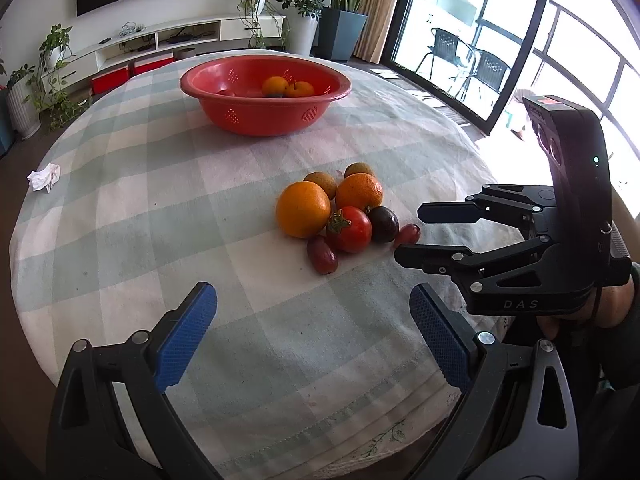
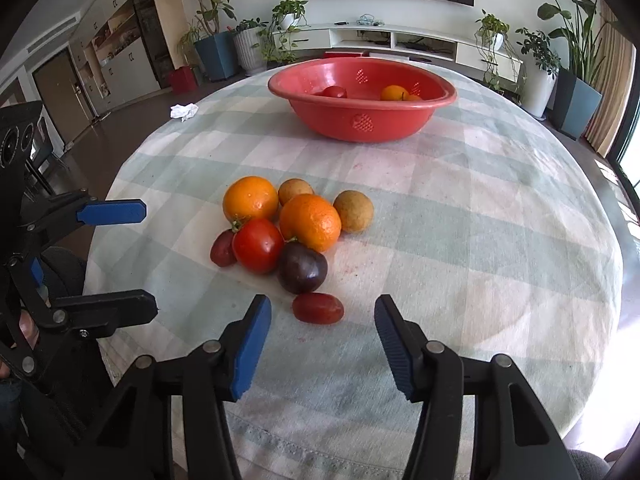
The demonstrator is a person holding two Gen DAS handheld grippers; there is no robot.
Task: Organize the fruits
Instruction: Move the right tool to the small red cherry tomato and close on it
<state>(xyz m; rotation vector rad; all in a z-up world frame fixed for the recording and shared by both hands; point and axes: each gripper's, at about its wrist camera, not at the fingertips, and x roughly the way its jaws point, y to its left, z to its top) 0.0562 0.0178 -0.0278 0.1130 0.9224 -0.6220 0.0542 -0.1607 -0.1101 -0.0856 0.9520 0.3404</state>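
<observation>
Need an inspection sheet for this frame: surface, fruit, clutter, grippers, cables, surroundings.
Surface: round table under a checked tablecloth, faint reddish stains.
Job's things: red basket at the far side holding a few fruits; loose pile near the grippers: two oranges, a tomato, a dark plum, two brownish round fruits, two small red oblong fruits.
Clutter: crumpled tissue at the table edge.
Grippers: left gripper open, empty; right gripper open, nearest red fruit just ahead, untouched.
Cables: wires on the TV shelf.
Surroundings: potted plants, wall TV, balcony chairs.
</observation>
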